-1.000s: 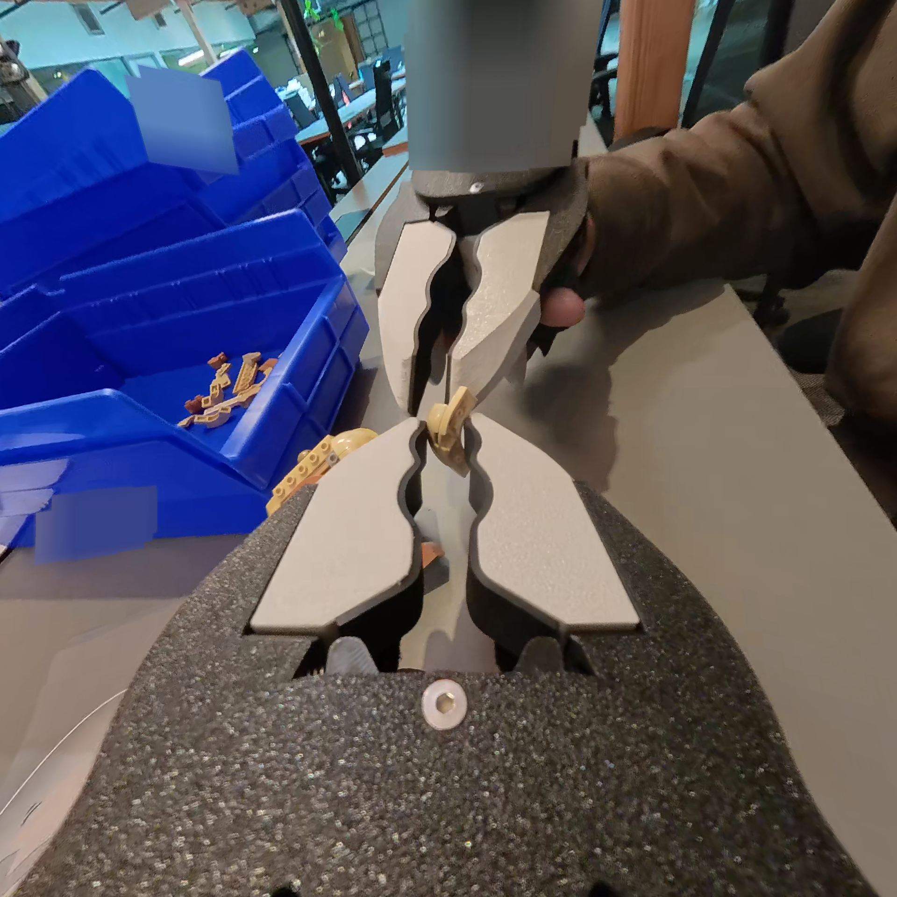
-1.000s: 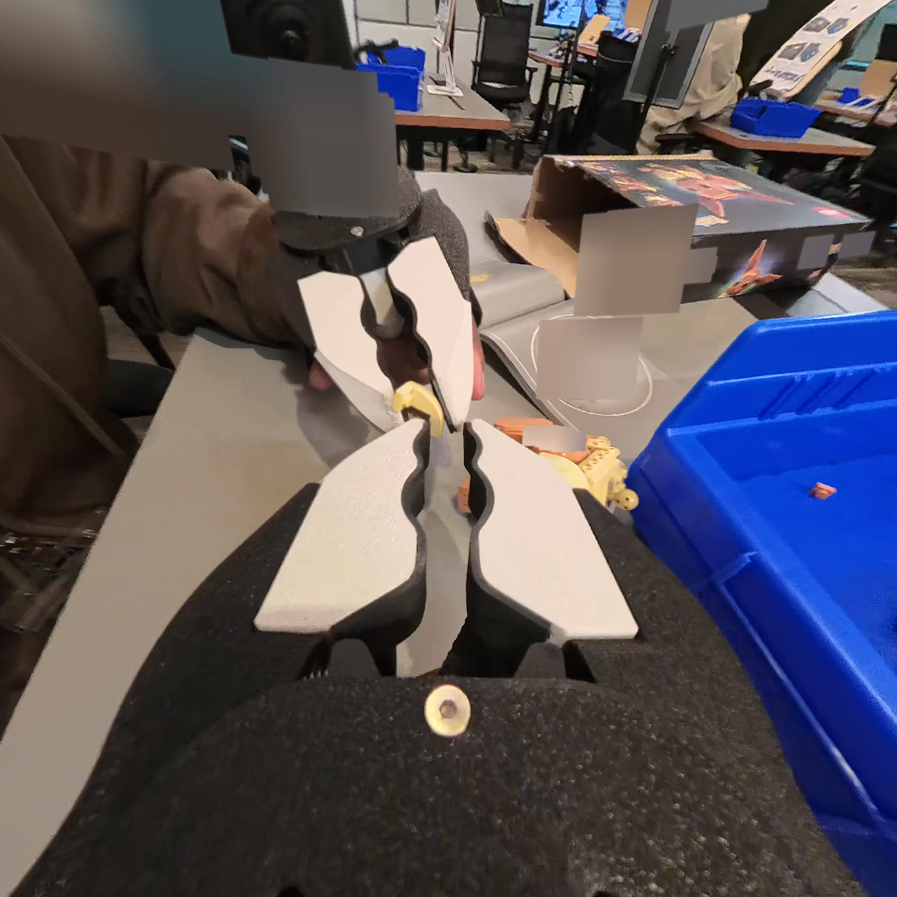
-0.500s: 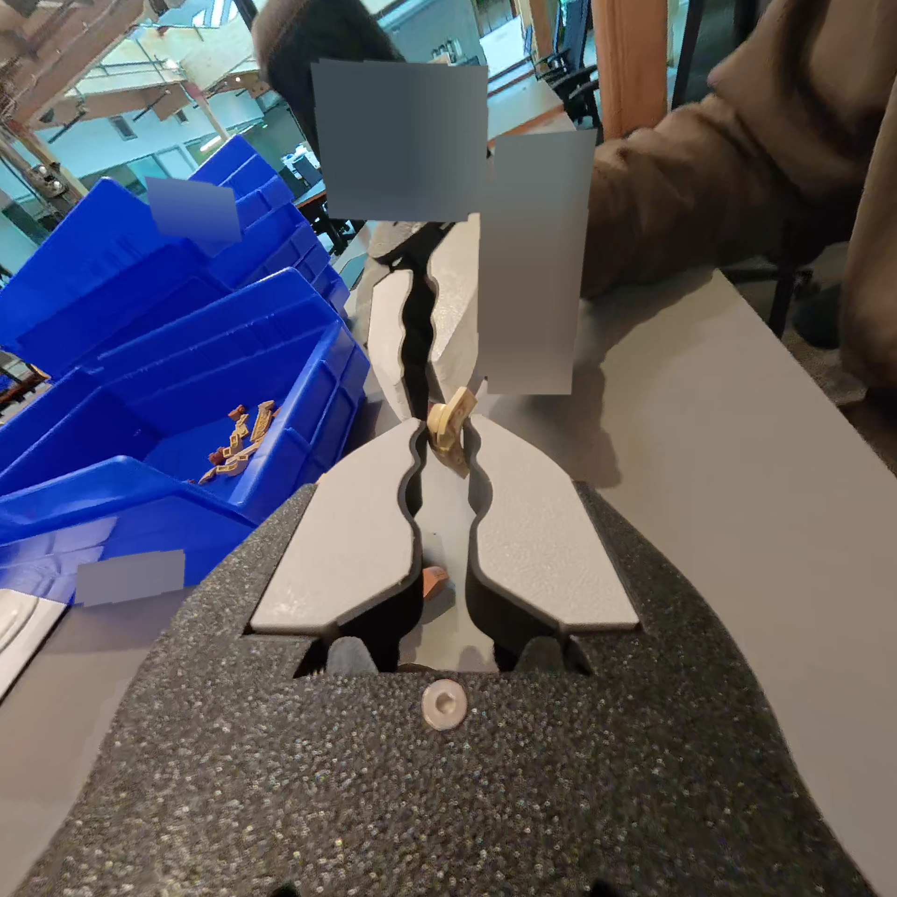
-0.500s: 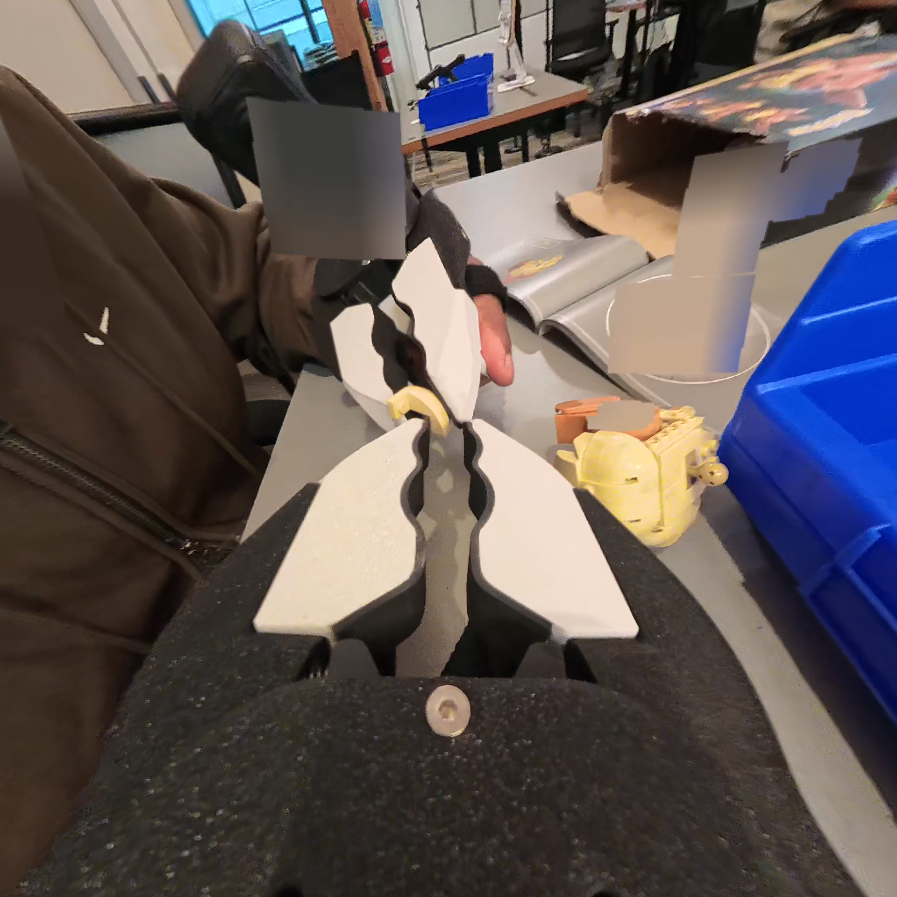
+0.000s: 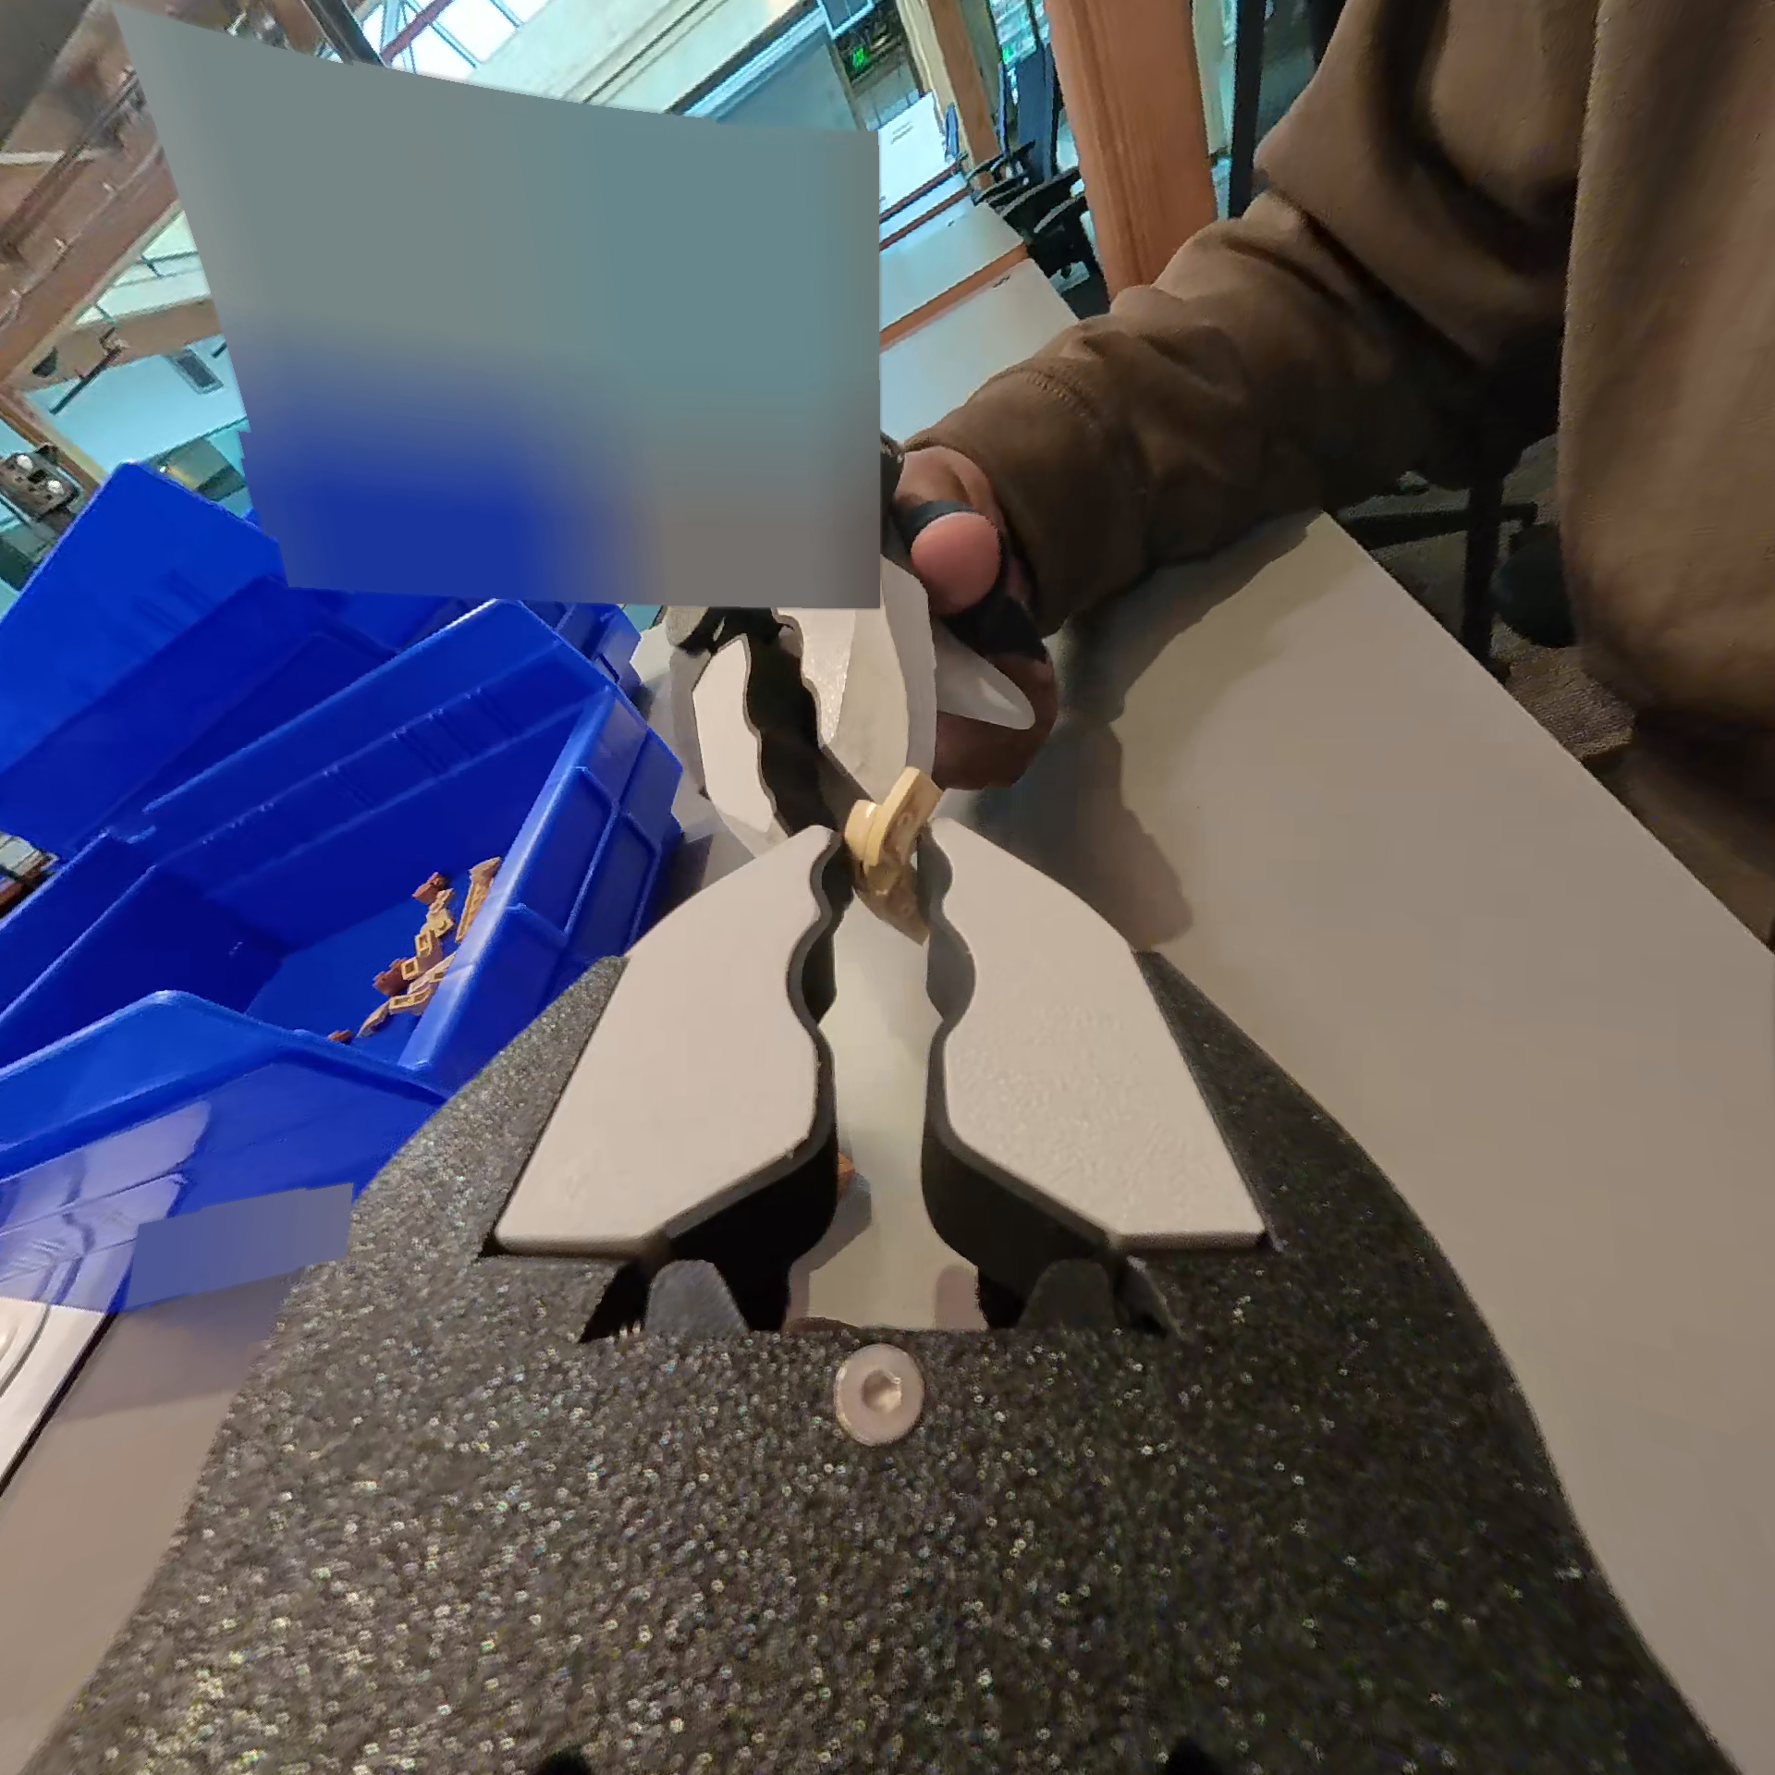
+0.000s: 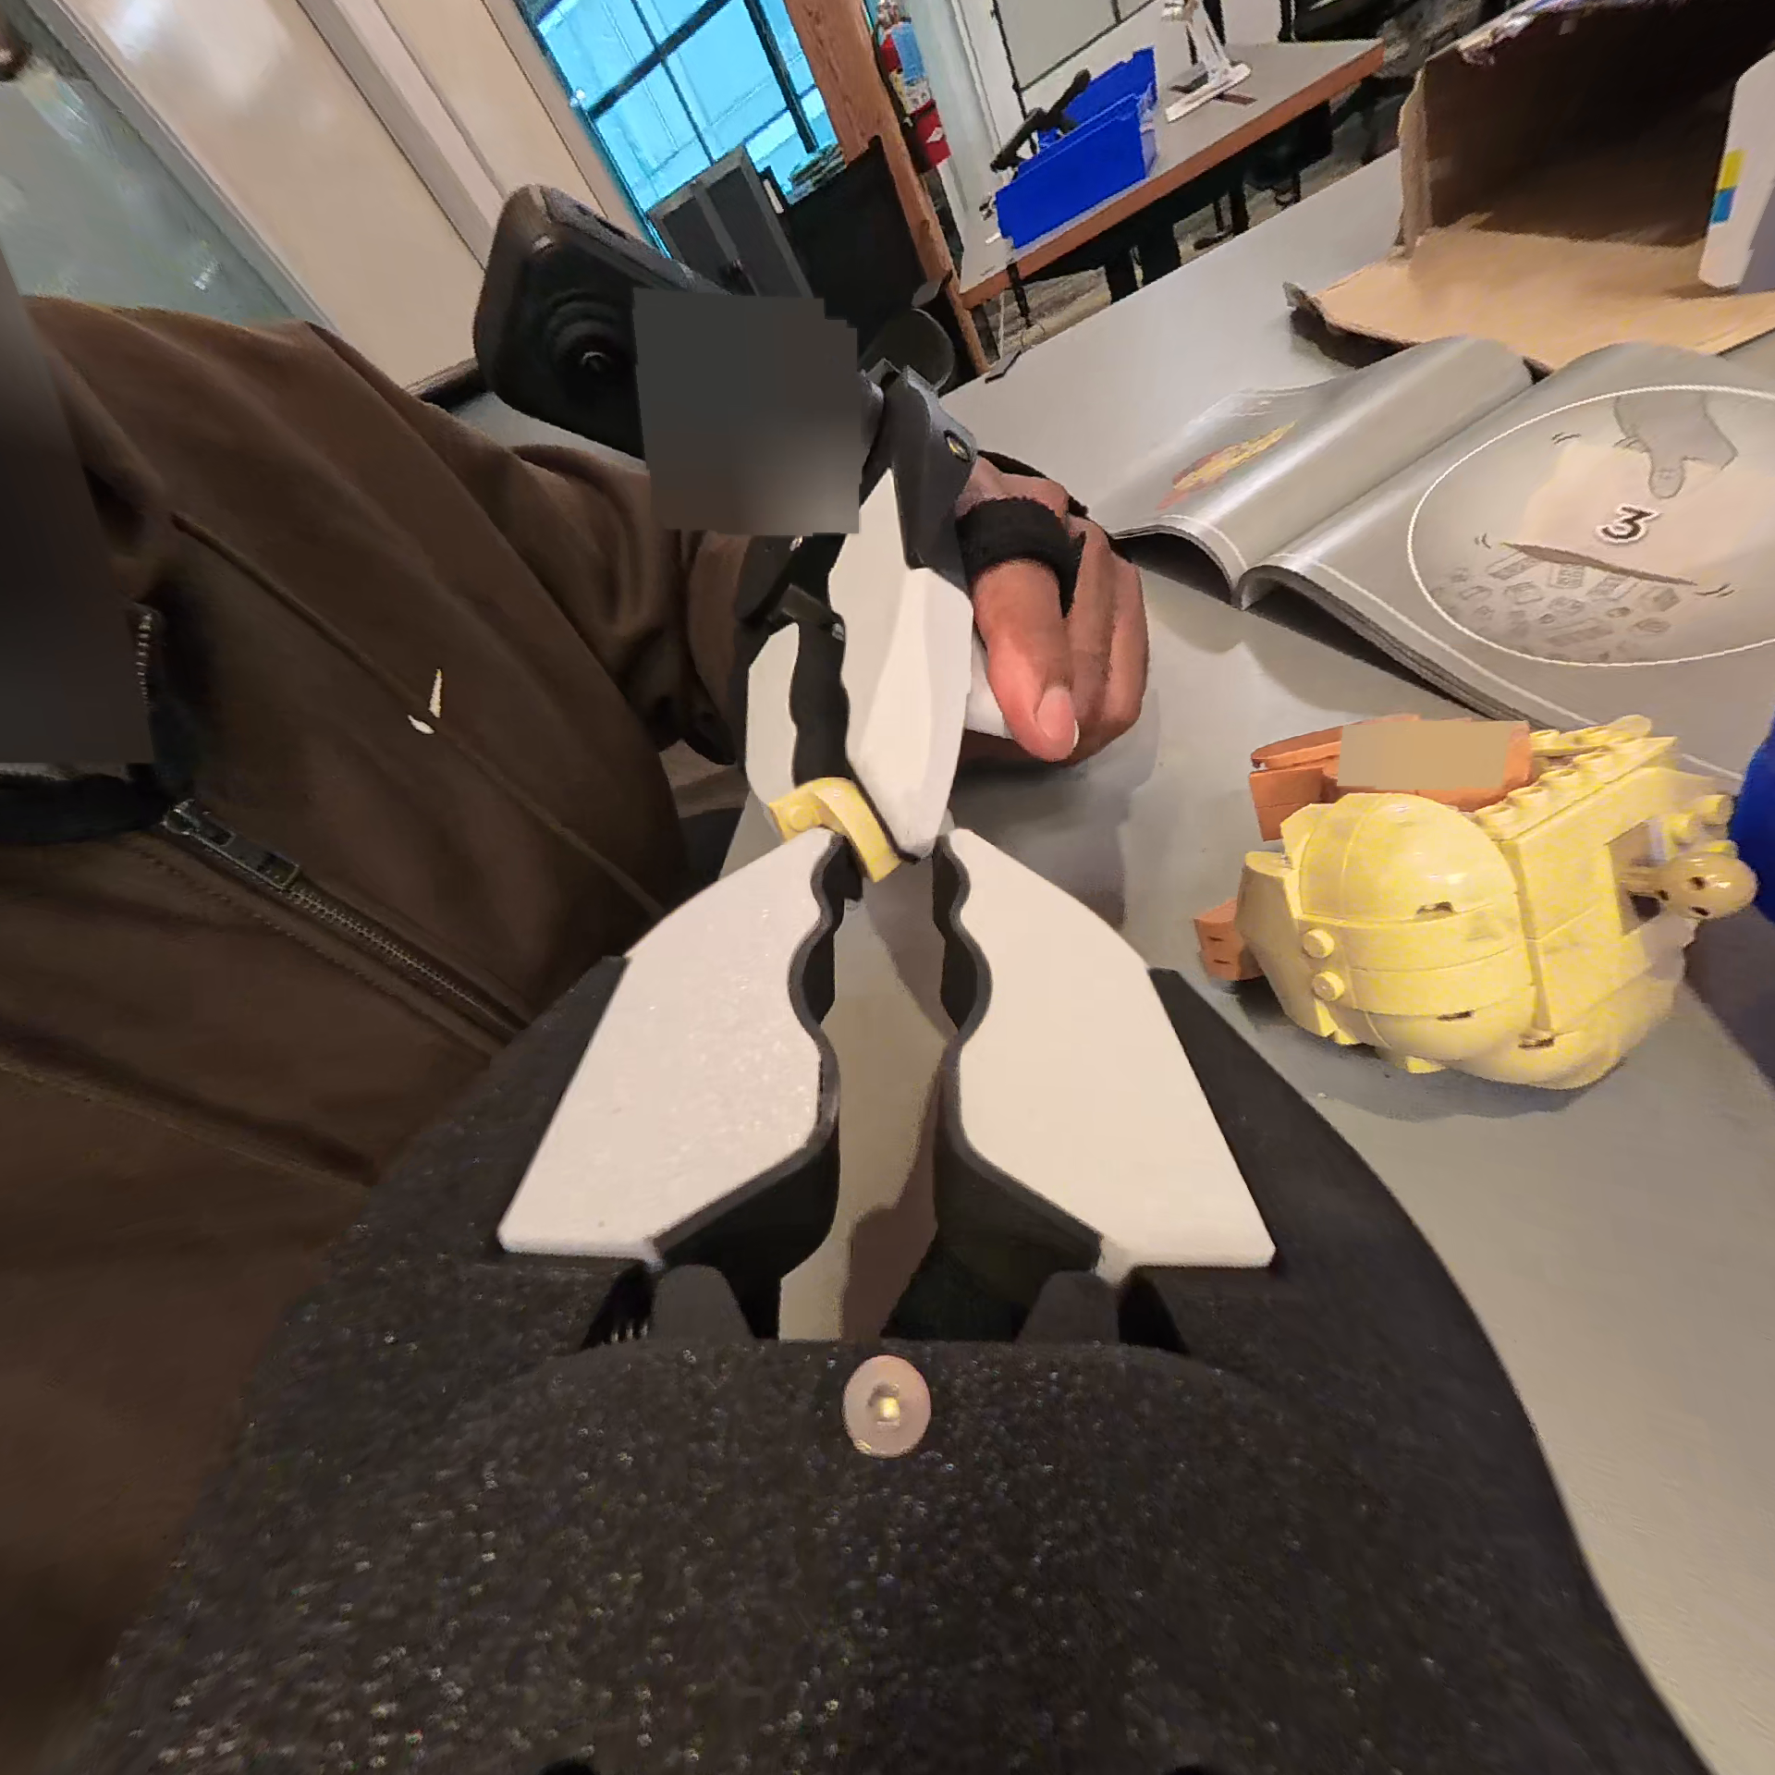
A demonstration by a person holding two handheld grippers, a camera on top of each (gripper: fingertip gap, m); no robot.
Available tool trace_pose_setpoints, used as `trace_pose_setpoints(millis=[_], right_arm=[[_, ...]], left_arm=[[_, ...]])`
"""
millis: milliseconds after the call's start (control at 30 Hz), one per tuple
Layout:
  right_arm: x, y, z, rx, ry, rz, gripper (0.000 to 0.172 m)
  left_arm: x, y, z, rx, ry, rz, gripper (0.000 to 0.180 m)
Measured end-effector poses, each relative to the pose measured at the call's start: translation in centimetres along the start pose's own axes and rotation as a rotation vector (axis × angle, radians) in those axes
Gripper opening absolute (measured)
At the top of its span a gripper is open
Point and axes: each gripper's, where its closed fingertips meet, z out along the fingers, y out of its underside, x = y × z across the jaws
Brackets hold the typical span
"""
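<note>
We see two claws meeting tip to tip above a grey desk point(image 5: 1345, 864). The left claw point(image 5: 882, 855) is clamped on a small tan brick piece point(image 5: 888, 831), which sits pinched between its two fingertips and sticks up past them. In the right wrist view the same piece point(image 6: 836, 816) looks pale yellow and curved, gripped at the far claw's tips.

The right claw point(image 6: 888, 855) has its fingers slightly apart. Its left fingertip point(image 6: 807, 855) lies against the piece, while the other fingertip stands off with a gap, so it does not grip. In the left wrist view this claw point(image 5: 826, 797) points down at the piece from behind, its tips just beside it.

A hand point(image 6: 1057, 653) in a brown sleeve holds the left claw; another hand point(image 5: 960, 576) holds the right one.

Left of the claws stand blue bins point(image 5: 538, 864), one with small tan and brown pieces point(image 5: 423, 960) inside. On the desk near the right claw lies a yellow brick model point(image 6: 1441, 922) with orange parts, and behind it an open booklet point(image 6: 1441, 499) and a cardboard box point(image 6: 1556, 192).
</note>
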Motion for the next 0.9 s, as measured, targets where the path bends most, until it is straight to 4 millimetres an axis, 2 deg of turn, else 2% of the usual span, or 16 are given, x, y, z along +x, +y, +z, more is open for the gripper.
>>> trace_pose_setpoints(millis=[267,333,533,700,800,900], right_arm=[[1.3,-0.2,0.1,0.015,0.097,-0.013,0.013],[1.7,0.0,-0.1,-0.002,0.131,-0.024,0.007],[2.7,-0.2,-0.8,-0.002,0.221,-0.066,0.006],[3.2,-1.7,-1.7,0.099,0.283,-0.132,0.006],[2.7,-2.5,-2.0,0.164,0.262,-0.182,0.006],[2.4,-2.4,-1.8,0.178,0.247,-0.234,0.006]], left_arm=[[-0.8,0.5,0.0,-0.007,-0.017,-0.074,0.015],[-1.0,0.6,0.0,-0.008,-0.028,-0.092,0.017],[-1.7,1.1,-0.1,-0.022,-0.039,-0.143,0.022],[-2.6,1.2,-0.3,0.007,-0.013,-0.359,0.03],[-2.8,0.9,-0.5,0.057,0.044,-0.525,0.028],[-2.6,0.3,-0.8,0.113,0.108,-0.619,0.017]])
